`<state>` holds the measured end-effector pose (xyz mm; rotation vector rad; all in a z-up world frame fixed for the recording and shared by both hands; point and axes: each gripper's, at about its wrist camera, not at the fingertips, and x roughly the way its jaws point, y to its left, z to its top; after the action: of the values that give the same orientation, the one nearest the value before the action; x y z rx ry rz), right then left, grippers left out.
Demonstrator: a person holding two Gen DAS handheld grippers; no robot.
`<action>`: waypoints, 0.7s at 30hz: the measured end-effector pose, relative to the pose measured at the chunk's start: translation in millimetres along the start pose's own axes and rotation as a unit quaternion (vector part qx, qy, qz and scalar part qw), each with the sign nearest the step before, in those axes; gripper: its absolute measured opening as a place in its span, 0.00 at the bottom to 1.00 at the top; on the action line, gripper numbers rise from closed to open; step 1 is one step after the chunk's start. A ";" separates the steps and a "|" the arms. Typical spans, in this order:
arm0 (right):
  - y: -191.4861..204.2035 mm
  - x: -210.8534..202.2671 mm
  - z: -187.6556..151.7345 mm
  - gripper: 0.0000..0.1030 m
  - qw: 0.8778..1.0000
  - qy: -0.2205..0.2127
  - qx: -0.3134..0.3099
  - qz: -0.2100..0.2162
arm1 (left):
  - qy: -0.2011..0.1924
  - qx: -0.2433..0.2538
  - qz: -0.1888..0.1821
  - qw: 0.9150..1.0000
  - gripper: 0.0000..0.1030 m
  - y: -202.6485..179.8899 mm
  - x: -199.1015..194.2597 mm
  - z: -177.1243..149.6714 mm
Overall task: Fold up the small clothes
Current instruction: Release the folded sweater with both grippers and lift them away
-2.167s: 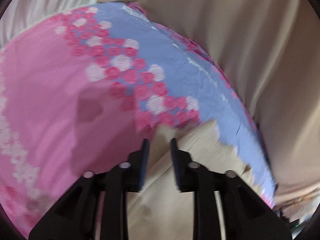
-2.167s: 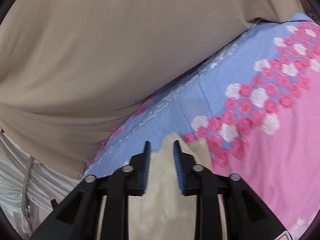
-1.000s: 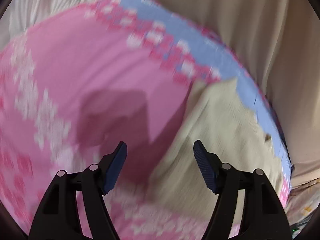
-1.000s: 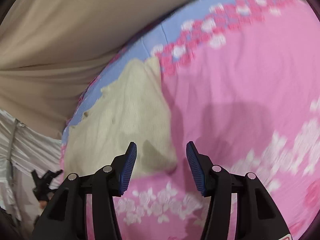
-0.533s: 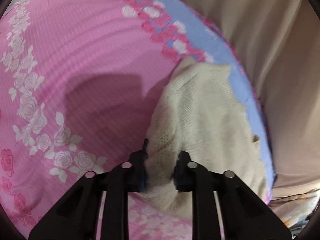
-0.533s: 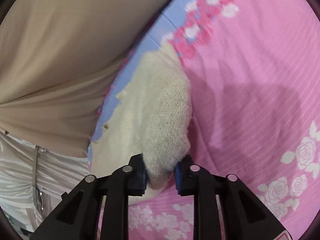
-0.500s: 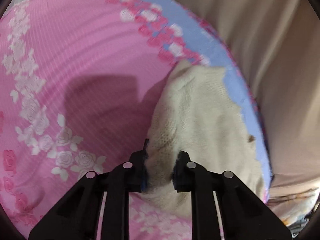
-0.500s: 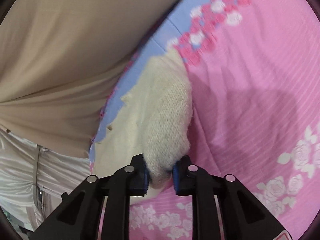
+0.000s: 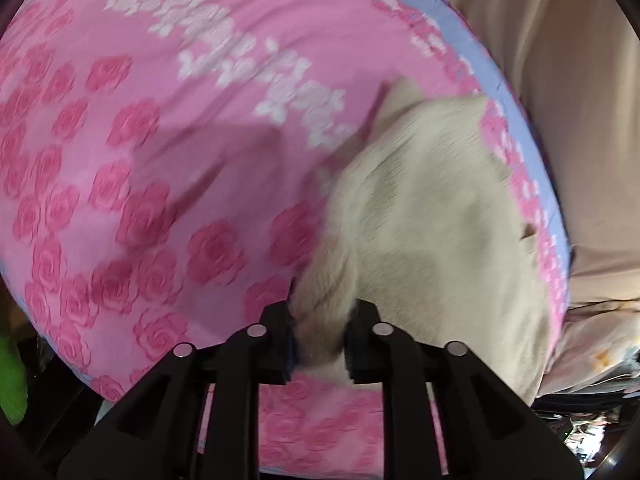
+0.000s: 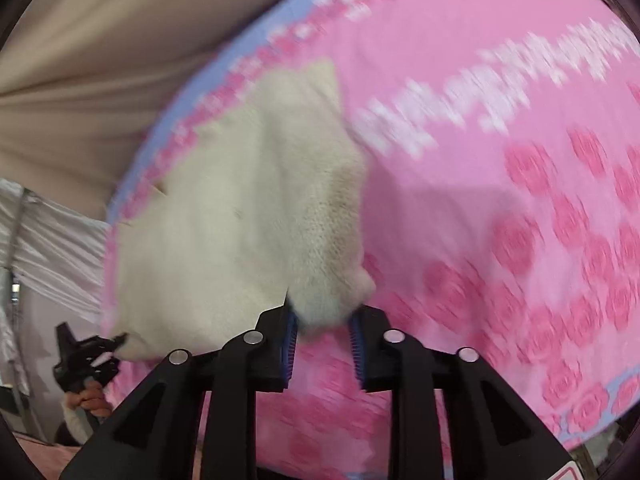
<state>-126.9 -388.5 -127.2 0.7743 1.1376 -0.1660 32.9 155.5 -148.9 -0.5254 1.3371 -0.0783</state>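
Note:
A small cream knitted garment (image 9: 432, 216) lies on a pink rose-patterned cloth (image 9: 140, 140), near its blue-bordered edge. My left gripper (image 9: 320, 336) is shut on the garment's near corner and lifts it off the cloth. In the right wrist view the same garment (image 10: 240, 216) fills the left middle, and my right gripper (image 10: 323, 330) is shut on its other near corner. The left gripper (image 10: 86, 354) shows there at the far left, held by a hand. The fabric bunches between both pairs of jaws.
The pink cloth (image 10: 500, 200) covers a table with a blue border (image 9: 532, 152). Beige drapery (image 10: 120, 40) hangs behind it. White pleated fabric (image 10: 48, 232) is at the left of the right wrist view. A green object (image 9: 10, 384) sits low left.
Both grippers closed on the garment's near corners and have pulled back toward me and up, dragging the garment across the cloth. More of the rose pattern is in view now.

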 end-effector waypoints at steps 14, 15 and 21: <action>73.5 56.6 121.9 0.47 0.995 -0.050 -0.086 -0.017 | -0.105 0.123 0.064 0.985 0.43 -95.7 19.6 91.0; 75.1 63.8 121.9 0.32 0.995 -0.046 -0.086 -0.017 | -0.082 0.125 0.062 0.987 0.25 -97.0 31.7 93.7; 108.0 -5.2 122.2 0.05 0.982 -0.147 -0.107 0.044 | -0.106 0.141 0.015 0.984 0.06 -106.0 0.2 93.6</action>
<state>15.9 -387.6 -48.2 0.5851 0.8237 -0.0783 146.3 91.8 -93.5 -0.2642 1.1016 -0.1797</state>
